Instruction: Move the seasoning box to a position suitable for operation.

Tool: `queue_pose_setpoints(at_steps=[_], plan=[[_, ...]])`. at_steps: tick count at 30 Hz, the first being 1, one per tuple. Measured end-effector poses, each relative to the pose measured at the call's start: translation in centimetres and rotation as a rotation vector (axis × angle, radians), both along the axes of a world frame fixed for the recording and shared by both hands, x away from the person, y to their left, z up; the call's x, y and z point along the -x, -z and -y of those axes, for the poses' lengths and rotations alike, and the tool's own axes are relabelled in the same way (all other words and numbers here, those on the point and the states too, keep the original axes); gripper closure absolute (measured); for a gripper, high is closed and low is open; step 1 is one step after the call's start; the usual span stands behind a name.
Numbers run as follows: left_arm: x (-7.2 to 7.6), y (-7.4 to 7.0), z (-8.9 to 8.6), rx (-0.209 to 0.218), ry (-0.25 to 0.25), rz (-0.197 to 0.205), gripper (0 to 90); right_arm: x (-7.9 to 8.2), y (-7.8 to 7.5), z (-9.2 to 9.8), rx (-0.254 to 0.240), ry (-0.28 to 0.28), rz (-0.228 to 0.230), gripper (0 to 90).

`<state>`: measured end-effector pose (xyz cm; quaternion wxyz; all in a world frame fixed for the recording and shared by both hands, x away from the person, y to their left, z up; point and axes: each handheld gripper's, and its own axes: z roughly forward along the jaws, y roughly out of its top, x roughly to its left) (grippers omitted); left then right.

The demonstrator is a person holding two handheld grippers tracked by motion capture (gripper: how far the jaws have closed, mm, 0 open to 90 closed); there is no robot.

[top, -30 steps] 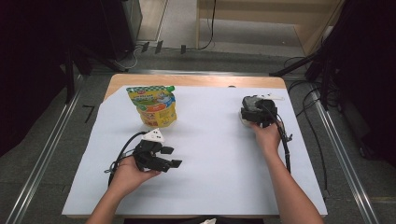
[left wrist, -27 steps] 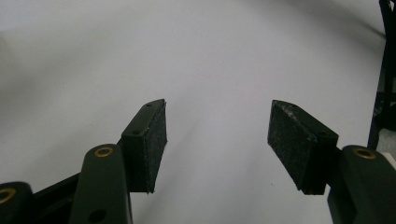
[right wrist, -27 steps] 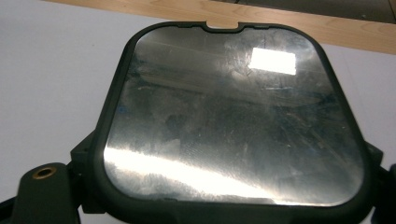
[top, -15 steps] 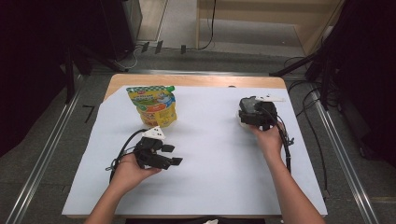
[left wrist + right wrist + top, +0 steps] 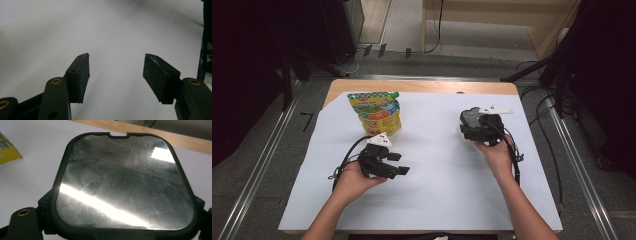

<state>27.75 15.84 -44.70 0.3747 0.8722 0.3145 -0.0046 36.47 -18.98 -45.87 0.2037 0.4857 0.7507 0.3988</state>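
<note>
My right gripper has its jaws closed on the near edge of the panel, a dark, glossy, black-framed plate with rounded corners. In the right gripper view the frame sits wedged between my two jaws. The pads themselves are hidden under it, so I take the grip from that fit rather than from seeing contact. The panel's face is turned up towards my camera, and its notched far edge points at the wooden table edge. From above, the panel is at the right of the white sheet, towards the far side, and projects beyond my right hand.

My left gripper is open, with both pads bare and only the sheet between them. It hovers low at the near left, jaws pointing right towards the middle.

The pouch lies flat at the far left of the sheet, its long axis running away from me and its green cap at the far right corner. From the panel it is well apart, straight across to the left, and it shows as a yellow corner at the left edge of the right gripper view. From my left gripper it is near, just beyond and a little left.

So I judge the split this way: the right places the panel on the open sheet between, and the left, being nearer, reaches forward for the pouch.
</note>
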Motion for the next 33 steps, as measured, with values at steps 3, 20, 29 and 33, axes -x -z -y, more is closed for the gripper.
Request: queue_pose_setpoints(at_steps=[3,20,29,33], plan=[[-0.2,0.0,0.0,0.001,0.000,-0.003,38.9,0.3,-0.2,-0.3,-0.002,-0.015,0.006,16.5],[-0.8,-0.2,-0.2,0.002,-0.007,-0.011,40.1,4.0,-0.3,-4.8,-0.016,-0.233,-0.011,16.5],[-0.9,-0.2,-0.5,0.007,-0.010,-0.016,40.4,6.1,0.0,-6.9,-0.003,-0.318,-0.026,16.5],[-0.9,-0.2,-0.4,0.004,-0.006,-0.017,40.5,6.9,0.6,-7.6,0.002,-0.357,-0.037,16.5]])
